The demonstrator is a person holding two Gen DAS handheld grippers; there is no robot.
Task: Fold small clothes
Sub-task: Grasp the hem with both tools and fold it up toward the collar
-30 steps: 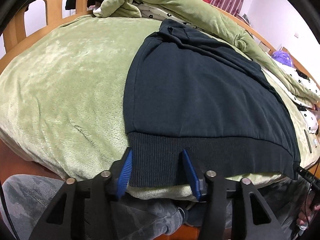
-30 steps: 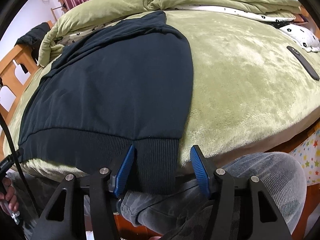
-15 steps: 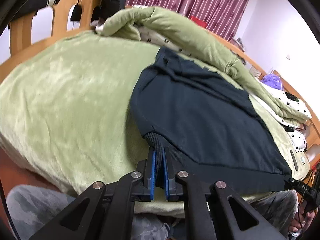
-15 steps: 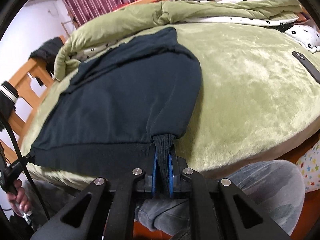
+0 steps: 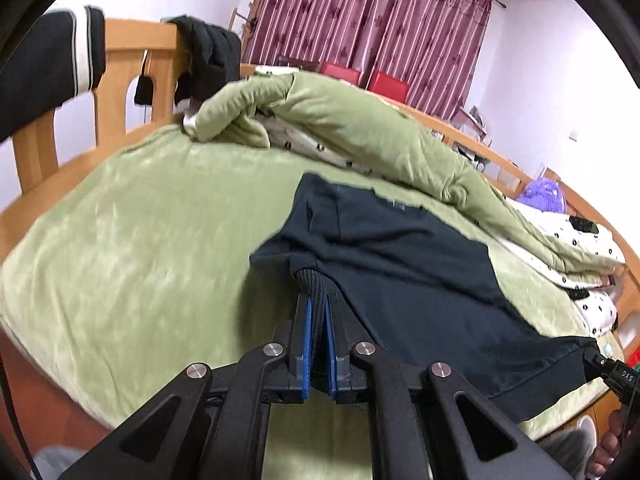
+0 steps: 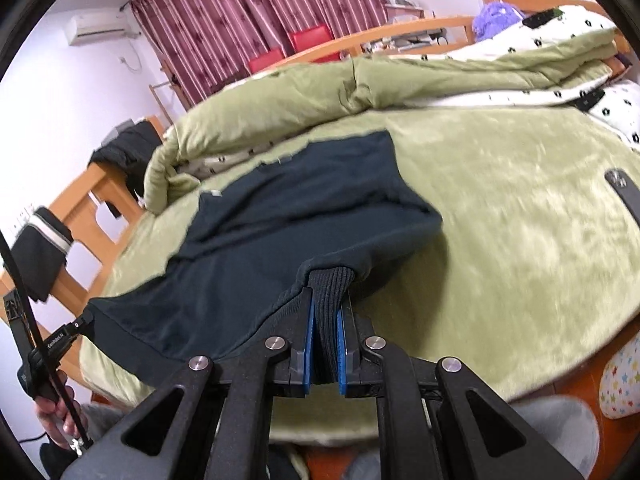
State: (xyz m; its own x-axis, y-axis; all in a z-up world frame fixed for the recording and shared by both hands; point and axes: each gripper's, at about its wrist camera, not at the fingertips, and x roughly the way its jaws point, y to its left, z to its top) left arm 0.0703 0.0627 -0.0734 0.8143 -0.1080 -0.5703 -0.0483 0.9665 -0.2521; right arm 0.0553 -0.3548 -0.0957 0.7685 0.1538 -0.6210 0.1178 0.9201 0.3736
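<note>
Sweater (image 5: 420,272) hem clamped by L gripper (image 5: 319,320) & R gripper (image 6: 325,332), off bed (image 5: 140,240).

the dark flat object (image 6: 626,196) on the blanket (image 6: 520,220) is cut off by the right edge.

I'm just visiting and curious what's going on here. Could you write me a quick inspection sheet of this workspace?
Surface: bed covered by a green blanket.
Job's things: dark sweatshirt, ribbed hem raised off the bed at both near corners.
Clutter: rolled quilt; dark flat device; purple plush.
Grippers: left gripper and right gripper both shut on the hem.
Cables: black cable near a hand.
Surroundings: wooden bed frame, maroon curtains, air conditioner.
</note>
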